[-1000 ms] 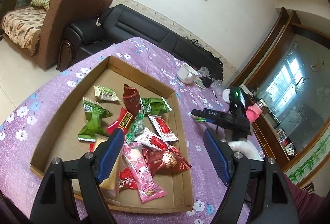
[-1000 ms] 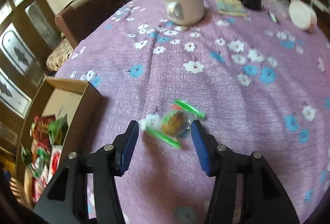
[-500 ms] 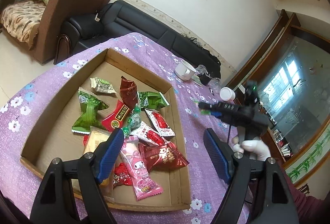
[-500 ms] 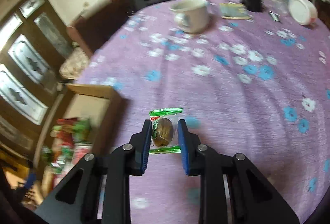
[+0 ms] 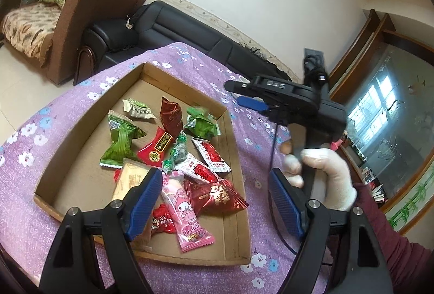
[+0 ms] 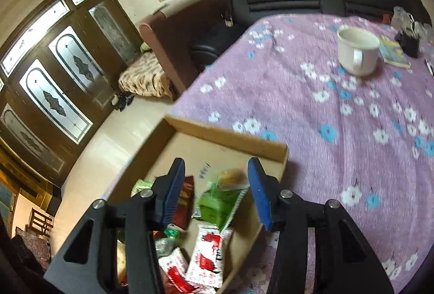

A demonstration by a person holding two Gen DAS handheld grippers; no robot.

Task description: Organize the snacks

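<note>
purple tablecloth (image 6: 339,109) | right tongs (image 6: 217,185) just opening | candy (image 6: 230,178) unpinched

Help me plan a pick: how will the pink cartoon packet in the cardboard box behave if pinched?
The pink packet looks like thin film with crimped ends, so probably light and floppy. Its glossy skin may slip; lying flat, it should not roll.

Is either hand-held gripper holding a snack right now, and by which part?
Neither. The right hand-held gripper has just opened over the cardboard tray; the clear green-edged wrapped snack lies loose between its pads. The left hand-held gripper is open and empty.
</note>
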